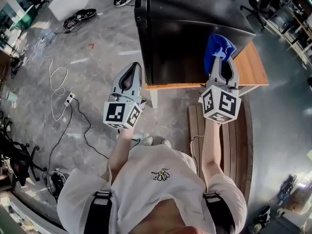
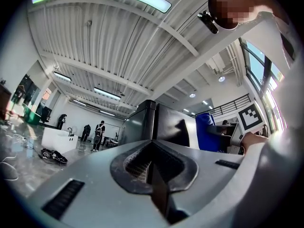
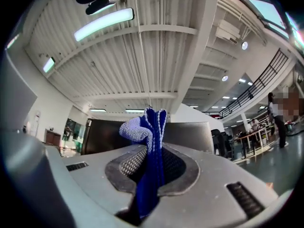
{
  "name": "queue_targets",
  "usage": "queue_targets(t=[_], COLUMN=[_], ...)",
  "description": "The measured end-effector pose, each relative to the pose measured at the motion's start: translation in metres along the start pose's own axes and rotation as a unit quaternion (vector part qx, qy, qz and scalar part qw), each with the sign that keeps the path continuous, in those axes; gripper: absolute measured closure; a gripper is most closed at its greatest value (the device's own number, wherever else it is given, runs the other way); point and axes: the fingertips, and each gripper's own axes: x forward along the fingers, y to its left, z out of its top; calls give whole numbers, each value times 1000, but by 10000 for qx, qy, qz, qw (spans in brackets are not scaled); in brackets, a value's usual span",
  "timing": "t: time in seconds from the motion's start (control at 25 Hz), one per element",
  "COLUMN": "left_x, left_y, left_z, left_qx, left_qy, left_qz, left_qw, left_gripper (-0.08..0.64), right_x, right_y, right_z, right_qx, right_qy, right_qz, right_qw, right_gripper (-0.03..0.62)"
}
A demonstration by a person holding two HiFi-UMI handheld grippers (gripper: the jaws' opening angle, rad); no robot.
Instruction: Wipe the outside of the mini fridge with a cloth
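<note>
The black mini fridge (image 1: pixel 190 23) stands on a low wooden table (image 1: pixel 256 65) ahead of me. My right gripper (image 1: pixel 223 57) is shut on a blue cloth (image 1: pixel 217 47), which it holds up against the fridge's near right side. In the right gripper view the blue cloth (image 3: pixel 149 146) sticks up from between the closed jaws, with the fridge (image 3: pixel 190 134) dark behind it. My left gripper (image 1: pixel 130 72) hangs shut and holds nothing, just left of the fridge's near corner. The left gripper view shows the fridge (image 2: pixel 156 122) and the cloth (image 2: pixel 206 132) beyond the closed jaws.
Cables (image 1: pixel 56 79) and a power strip (image 1: pixel 69 99) trail over the grey floor at the left. A wooden bench (image 1: pixel 234 140) runs along my right side. Shoes (image 1: pixel 78 17) lie at the far left. Several people (image 2: pixel 92 133) stand far off in the hall.
</note>
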Motion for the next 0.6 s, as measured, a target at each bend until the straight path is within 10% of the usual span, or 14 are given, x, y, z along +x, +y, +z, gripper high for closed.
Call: queue_targets(t=[0.6], left_x=[-21], left_y=[35], left_z=[2], left_qx=[-16], left_qy=[2], left_qz=[286], left_qw=[9996], left_gripper=[555], right_x=[33], right_y=[209], right_z=[-28], right_qx=[209], right_qy=[219], right_qz=[1880], right_qw=[9817], right_gripper=[531])
